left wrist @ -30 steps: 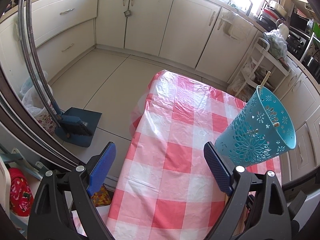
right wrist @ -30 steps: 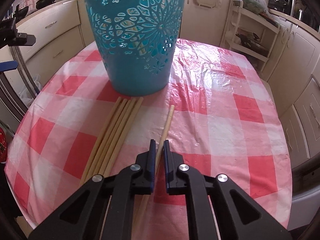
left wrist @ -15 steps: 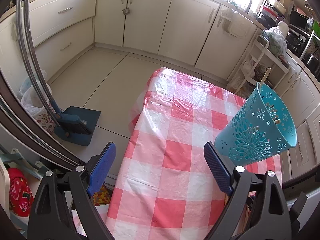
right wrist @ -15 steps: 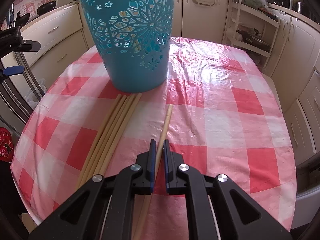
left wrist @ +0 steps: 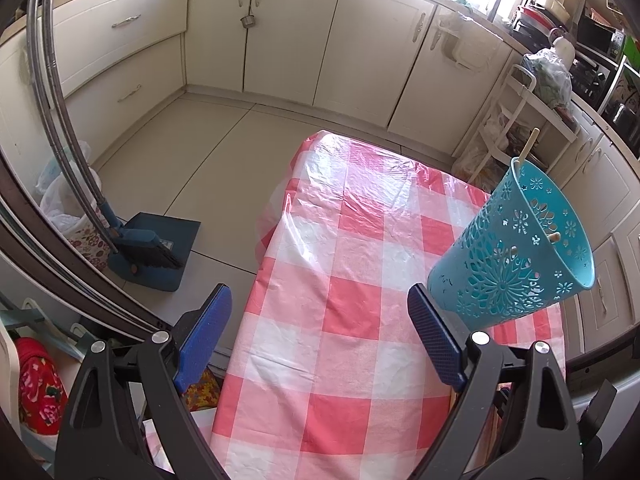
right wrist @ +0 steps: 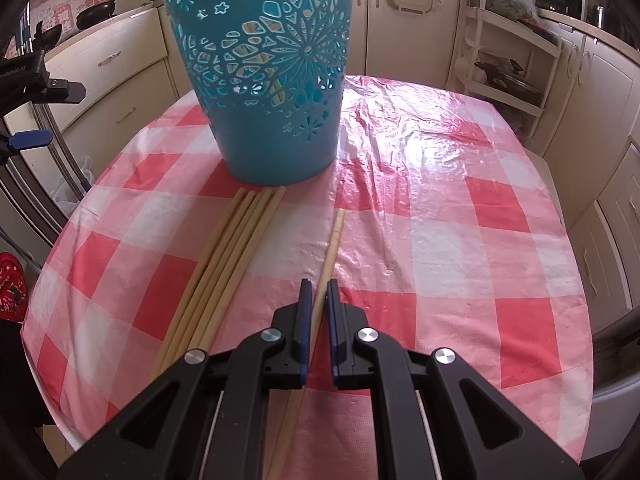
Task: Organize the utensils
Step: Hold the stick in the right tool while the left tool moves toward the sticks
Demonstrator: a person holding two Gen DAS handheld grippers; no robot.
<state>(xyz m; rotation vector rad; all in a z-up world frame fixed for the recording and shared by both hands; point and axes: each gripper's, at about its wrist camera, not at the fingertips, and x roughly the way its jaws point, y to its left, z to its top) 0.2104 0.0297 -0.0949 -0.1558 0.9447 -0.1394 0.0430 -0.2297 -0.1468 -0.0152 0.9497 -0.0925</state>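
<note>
On the left of the checked table, a bundle of chopsticks lies side by side, its far ends just short of the blue basket. To its right, a single chopstick lies apart, pointing toward the basket, and the right gripper is clamped on it with the jaws nearly closed around the shaft.

Recommended handling: keep the grip firm and lift the chopstick clear of the table before tilting it. Bring the far tip over the basket rim, then release only once the tip is inside, since a thin round stick is likely to pivot or slip between flat pads.

The left gripper holds nothing; its jaws stand wide apart over the near table edge.

Only the left wrist view shows the basket's open mouth, with chopsticks already standing inside. Only the right wrist view shows the bundle and the gripped chopstick.
</note>
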